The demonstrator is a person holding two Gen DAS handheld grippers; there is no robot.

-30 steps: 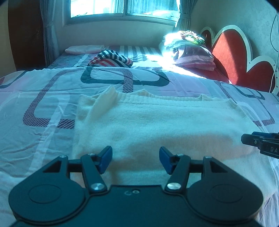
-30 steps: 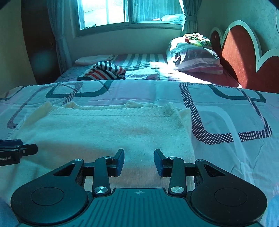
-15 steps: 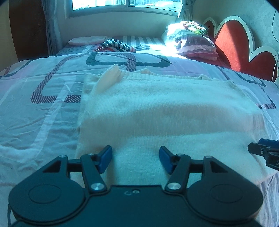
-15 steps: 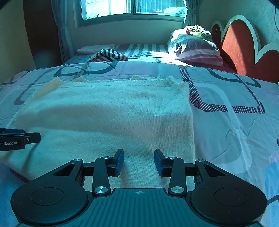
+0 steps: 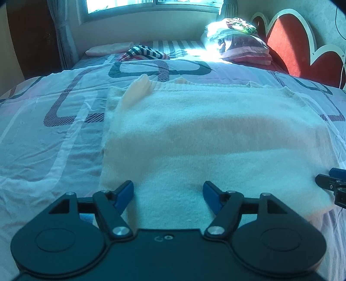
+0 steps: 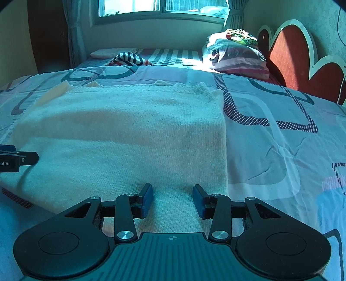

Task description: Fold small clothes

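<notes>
Sweater cream, fuzzy knit, rectangular, flat; both hand-held grippers spread, left just widened.

Two wrist views, close above the cream sweater, angled down toward the window. Sweater and pillows shared.

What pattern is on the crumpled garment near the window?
Dark-and-white stripes with red; clearest in the right wrist view.

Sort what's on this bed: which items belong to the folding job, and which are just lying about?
In the job:
cream knit sweater
left gripper, open
right gripper, open

Lying about:
striped garment
pillow stack
pink pillow
patterned bedsheet
</notes>
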